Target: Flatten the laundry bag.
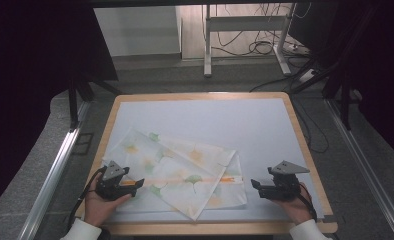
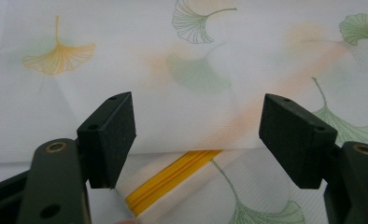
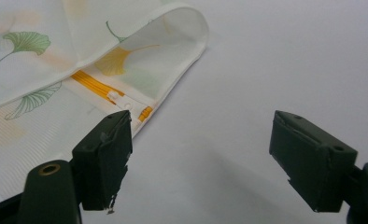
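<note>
This looks like a lab or recording studio: a wood-edged bench with a white top [image 1: 265, 125] stands between black curtains [image 1: 30, 75], metal floor rails [image 1: 55, 170] flank it, and loose black cables [image 1: 255, 45] lie under a white metal-framed desk [image 1: 245, 25] behind.

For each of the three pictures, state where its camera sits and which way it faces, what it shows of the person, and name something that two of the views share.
High view: sits above the person's edge of the table, faces forward and down; shows both hands with the left gripper and right gripper.
Left gripper view: rides that gripper, faces along its open jaws at the leaf-print cloth and orange zipper.
Right gripper view: rides that gripper, faces along its open jaws at the cloth's zipper end and bare table.
Shared: both gripper views show the zipper.
</note>
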